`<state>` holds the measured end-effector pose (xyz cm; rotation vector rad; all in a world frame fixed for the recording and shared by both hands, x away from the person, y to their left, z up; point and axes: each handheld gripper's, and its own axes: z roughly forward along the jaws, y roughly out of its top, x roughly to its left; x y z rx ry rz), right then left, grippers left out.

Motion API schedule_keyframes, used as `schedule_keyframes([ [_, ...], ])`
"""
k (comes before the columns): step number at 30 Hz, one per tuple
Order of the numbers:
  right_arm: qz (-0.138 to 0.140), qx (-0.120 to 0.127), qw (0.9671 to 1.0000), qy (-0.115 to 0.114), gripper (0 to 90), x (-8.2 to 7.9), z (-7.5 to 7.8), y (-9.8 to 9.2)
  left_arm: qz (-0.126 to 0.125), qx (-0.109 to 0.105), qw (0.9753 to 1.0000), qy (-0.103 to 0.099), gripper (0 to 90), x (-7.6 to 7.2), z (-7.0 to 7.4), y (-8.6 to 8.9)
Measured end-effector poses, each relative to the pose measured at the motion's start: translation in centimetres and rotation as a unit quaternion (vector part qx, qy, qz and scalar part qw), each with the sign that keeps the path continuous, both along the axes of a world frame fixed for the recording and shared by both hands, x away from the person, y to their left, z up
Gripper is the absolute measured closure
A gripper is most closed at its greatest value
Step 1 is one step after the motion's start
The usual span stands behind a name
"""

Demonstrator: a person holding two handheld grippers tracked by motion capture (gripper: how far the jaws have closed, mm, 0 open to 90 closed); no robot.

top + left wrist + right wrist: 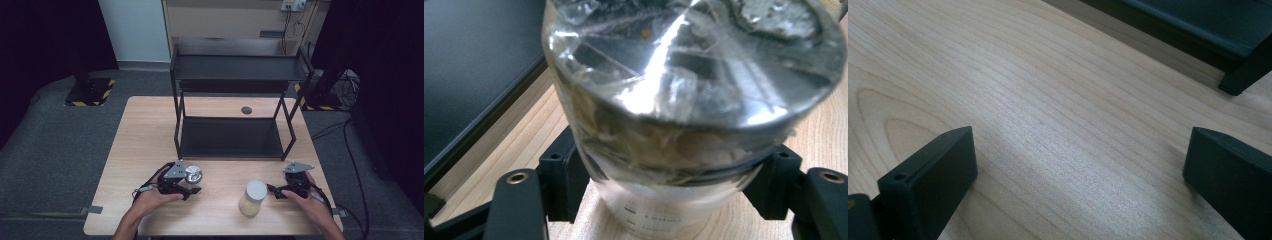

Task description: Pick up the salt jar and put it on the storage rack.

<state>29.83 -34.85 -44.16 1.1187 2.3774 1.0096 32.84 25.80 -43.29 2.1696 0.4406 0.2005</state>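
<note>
A clear glass jar with a shiny metal lid [193, 174] stands on the wooden table [145, 130] at the front left. My left gripper [191, 183] is shut on it; in the left gripper view the black pads [566, 172] press both sides of the jar's glass body [664, 150] just under the lid. Front right stands a second jar [252, 198], white-lidded, with a pale yellowish filling. My right gripper [276, 190] rests just right of it, open. In the right gripper view its jaws [1078, 165] stand wide apart over bare wood.
A black two-tier metal rack [232, 137] stands at the middle back of the table, its lower shelf bare; its edge and foot [1238, 80] show in the right gripper view. A round dark grommet [246, 110] sits behind it. Dark floor surrounds the table.
</note>
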Motion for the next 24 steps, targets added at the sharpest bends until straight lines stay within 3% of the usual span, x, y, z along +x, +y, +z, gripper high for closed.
schedule_keyframes([
  [9, 0.000, 0.000, 1.0000, 0.000, 1.5, 0.0, 0.0, 0.0, -0.006, -0.001, 1.0000, 0.003, 29.6, 0.1, 0.2, 0.0],
  [12, 0.000, 0.000, 1.0000, 0.000, 1.5, 0.0, 0.0, 0.0, -0.010, -0.008, 0.9999, -0.004, 29.6, -0.1, 0.7, -0.3],
  [15, 0.000, 0.000, 1.0000, 0.000, 1.5, 0.0, 0.0, 0.0, -0.010, -0.012, 0.9998, -0.013, 29.6, -0.2, 1.3, -0.5],
  [17, 0.000, 0.000, 1.0000, 0.000, 1.5, 0.0, 0.0, 0.0, -0.013, 0.000, 0.9998, -0.018, 29.7, 0.1, 2.3, -1.1],
  [21, 0.000, 0.000, 1.0000, 0.000, 1.5, 0.0, 0.0, 0.0, -0.019, -0.001, 0.9997, -0.018, 29.6, 0.4, 3.0, -1.7],
  [24, 0.000, 0.000, 1.0000, 0.000, 1.5, 0.0, 0.0, 0.0, -0.028, 0.005, 0.9992, -0.026, 29.6, 0.9, 4.4, -2.6],
])
